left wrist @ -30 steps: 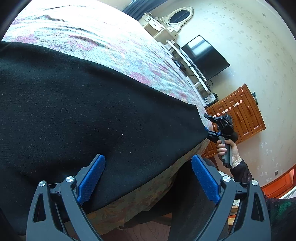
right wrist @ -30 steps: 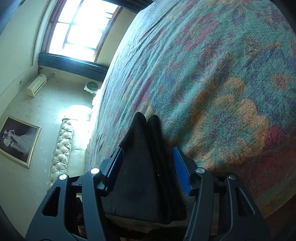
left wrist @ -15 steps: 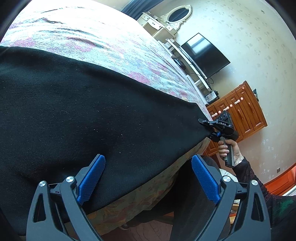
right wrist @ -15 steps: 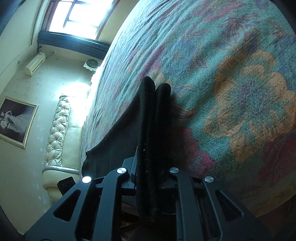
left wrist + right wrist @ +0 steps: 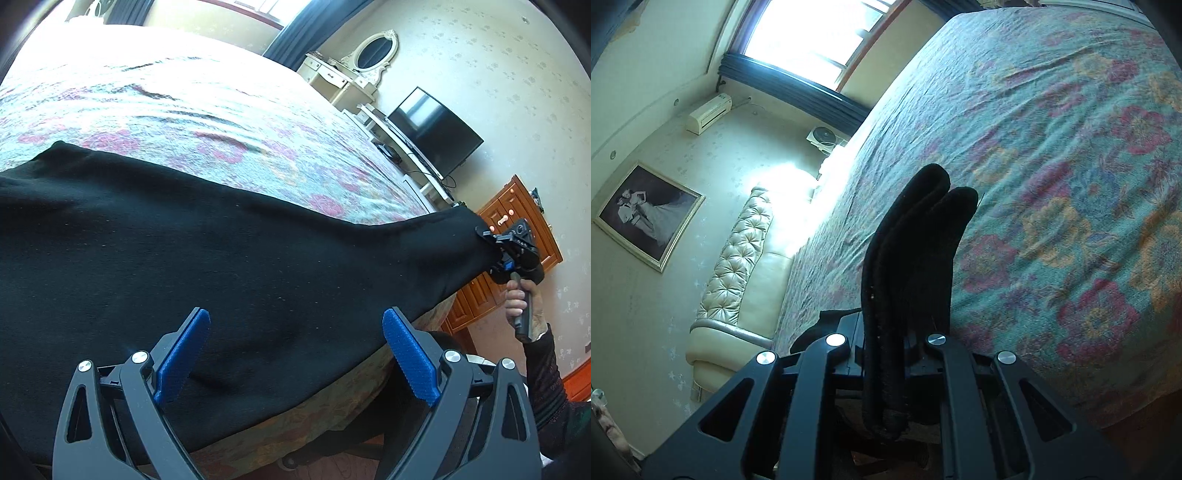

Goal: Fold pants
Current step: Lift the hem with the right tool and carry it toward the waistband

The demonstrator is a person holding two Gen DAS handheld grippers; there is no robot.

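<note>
Left tongs: spread wide with nothing between the blue pads, hovering at the near edge of the bed above the black cloth.
Pants: black, spread over the near part of the floral bedspread, the lower edge draping past the side of the bed; one end pulled up off the bed into a peak at right.
Right tongs: pressed together on a bunched end of the pants, whose folded layers stand up between the black arms; in the left wrist view these same tongs pinch the raised corner, gripped by the person's right hand.
Bed: the bedspread runs on in teal with red and yellow flowers, lightly wrinkled.
Far side, left view: a television, a wooden cabinet and a white dresser with an oval mirror along the wall.
Far side, right view: a tufted cream headboard, a framed picture, an air conditioner and a bright window.
</note>
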